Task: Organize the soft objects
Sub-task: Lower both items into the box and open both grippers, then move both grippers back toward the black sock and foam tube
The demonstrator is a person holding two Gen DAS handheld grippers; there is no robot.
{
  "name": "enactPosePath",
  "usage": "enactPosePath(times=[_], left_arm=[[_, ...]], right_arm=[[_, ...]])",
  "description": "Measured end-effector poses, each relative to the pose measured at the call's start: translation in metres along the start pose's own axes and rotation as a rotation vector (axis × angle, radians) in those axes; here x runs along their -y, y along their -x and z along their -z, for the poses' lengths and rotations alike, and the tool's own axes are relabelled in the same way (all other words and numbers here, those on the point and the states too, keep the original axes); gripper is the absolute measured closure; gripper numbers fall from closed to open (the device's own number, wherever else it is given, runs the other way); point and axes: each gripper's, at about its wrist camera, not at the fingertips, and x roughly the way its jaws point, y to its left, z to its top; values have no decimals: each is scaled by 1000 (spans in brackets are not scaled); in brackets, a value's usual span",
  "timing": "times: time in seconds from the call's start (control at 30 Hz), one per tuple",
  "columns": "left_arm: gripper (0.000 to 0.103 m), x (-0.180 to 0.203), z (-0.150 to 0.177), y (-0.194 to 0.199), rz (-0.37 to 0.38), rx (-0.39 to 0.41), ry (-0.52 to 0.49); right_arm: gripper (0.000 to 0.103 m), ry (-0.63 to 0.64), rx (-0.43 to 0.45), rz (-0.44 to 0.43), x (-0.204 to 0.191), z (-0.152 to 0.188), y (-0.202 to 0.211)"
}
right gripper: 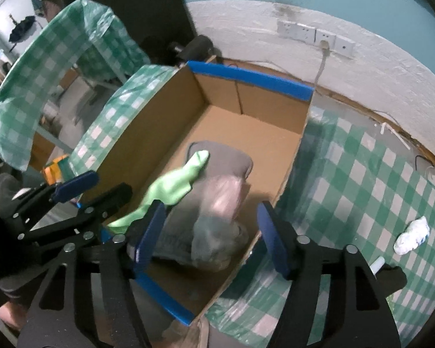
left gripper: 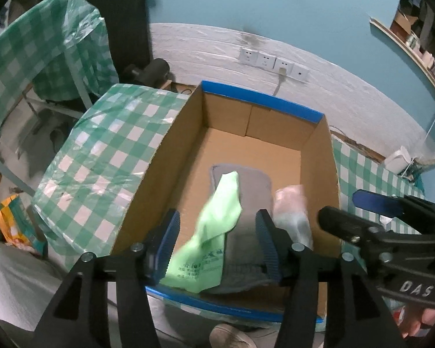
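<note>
1. An open cardboard box with blue tape along its rim sits on a table covered in a green-and-white checked cloth, close to a white wall with a row of power sockets.
2. Inside the box, on its floor, lies a grey folded cloth.
3. A light green plastic bag with printed text lies draped over the left side of the grey cloth.
4. A pale, see-through bag, blurred in both views, lies over the right side of the grey cloth.
5. The left gripper points down into the box with its blue-padded jaws apart; the green bag and grey cloth lie between them, and the pads do not press on either.
6. The right gripper also points down into the box, jaws spread wide, with the see-through bag between them but not pinched.
7. A small crumpled white item rests on the checked cloth, well to the right of the box.
</note>
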Motion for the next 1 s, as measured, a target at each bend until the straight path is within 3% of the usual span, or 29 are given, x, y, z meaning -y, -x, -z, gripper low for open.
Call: enactPosePath(times=[0.57, 1.0], left_arm=[[41, 18, -2, 2, 17, 12, -43], [37, 54, -1, 6, 59, 17, -100]], right_arm=[[33, -63, 34, 21, 37, 9, 23], [32, -121, 41, 54, 80, 32, 43]])
